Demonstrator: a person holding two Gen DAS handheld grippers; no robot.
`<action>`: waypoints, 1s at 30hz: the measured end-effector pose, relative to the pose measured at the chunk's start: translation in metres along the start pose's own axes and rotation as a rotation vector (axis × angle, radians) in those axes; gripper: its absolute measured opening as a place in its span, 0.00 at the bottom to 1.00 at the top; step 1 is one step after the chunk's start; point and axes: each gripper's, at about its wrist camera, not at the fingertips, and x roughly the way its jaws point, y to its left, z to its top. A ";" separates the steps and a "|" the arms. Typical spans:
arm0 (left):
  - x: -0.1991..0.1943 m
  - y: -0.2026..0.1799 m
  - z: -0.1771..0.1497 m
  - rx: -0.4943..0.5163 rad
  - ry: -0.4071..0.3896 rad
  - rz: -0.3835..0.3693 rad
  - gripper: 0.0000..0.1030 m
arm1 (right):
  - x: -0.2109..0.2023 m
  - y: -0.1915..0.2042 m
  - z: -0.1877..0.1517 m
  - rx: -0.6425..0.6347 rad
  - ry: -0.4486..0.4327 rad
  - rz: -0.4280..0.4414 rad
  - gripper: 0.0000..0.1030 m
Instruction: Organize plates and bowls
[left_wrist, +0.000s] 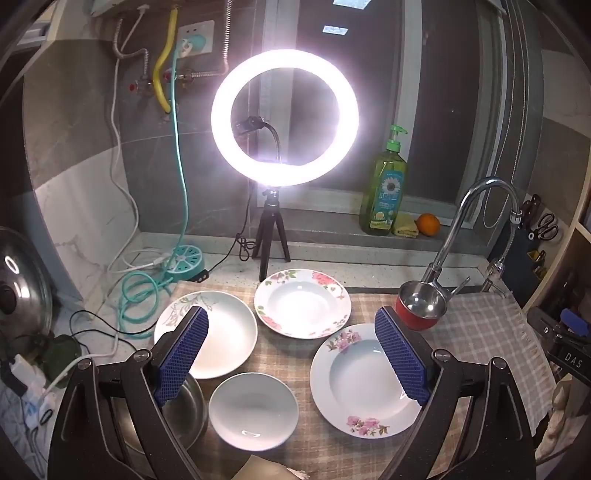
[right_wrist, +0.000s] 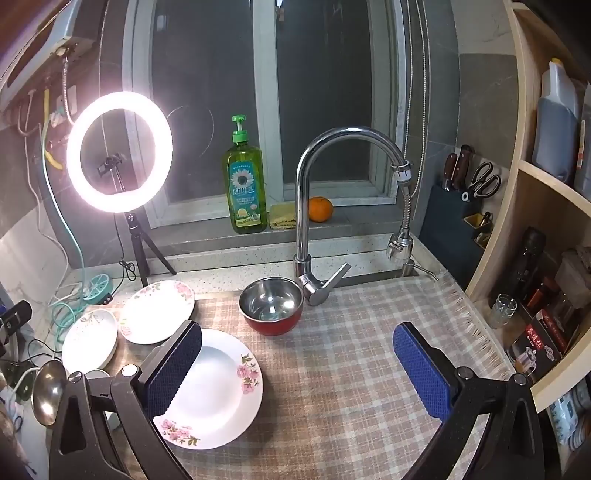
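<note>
Three flowered plates lie on the checked cloth: a green-leaf plate (left_wrist: 221, 332) at left, a red-rose plate (left_wrist: 303, 302) behind, and a pink-blossom plate (left_wrist: 365, 380) at right. A small white bowl (left_wrist: 253, 410) sits in front, with a plain steel bowl (left_wrist: 184, 410) partly under the left finger. A red-sided steel bowl (left_wrist: 419, 306) stands by the faucet. My left gripper (left_wrist: 291, 356) hovers open above them, holding nothing. My right gripper (right_wrist: 297, 369) is open and empty over the cloth, its left finger above the pink-blossom plate (right_wrist: 221, 387); the red-sided bowl (right_wrist: 271, 304) is beyond it.
A lit ring light on a tripod (left_wrist: 284, 118) stands behind the plates. The faucet (right_wrist: 306, 221) rises by the red bowl. A soap bottle (right_wrist: 245, 184) and an orange (right_wrist: 320, 209) sit on the sill. Cables (left_wrist: 140, 295) lie at left, shelves (right_wrist: 546, 258) at right.
</note>
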 end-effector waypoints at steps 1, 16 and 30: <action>0.000 0.000 0.000 0.001 0.000 0.000 0.89 | 0.006 -0.001 0.001 0.004 0.005 -0.004 1.00; 0.002 0.000 -0.002 -0.002 0.005 0.009 0.89 | 0.013 0.003 -0.002 -0.010 0.013 0.018 1.00; 0.000 -0.002 -0.003 0.001 -0.005 0.010 0.89 | 0.016 0.005 -0.001 -0.014 0.017 0.023 1.00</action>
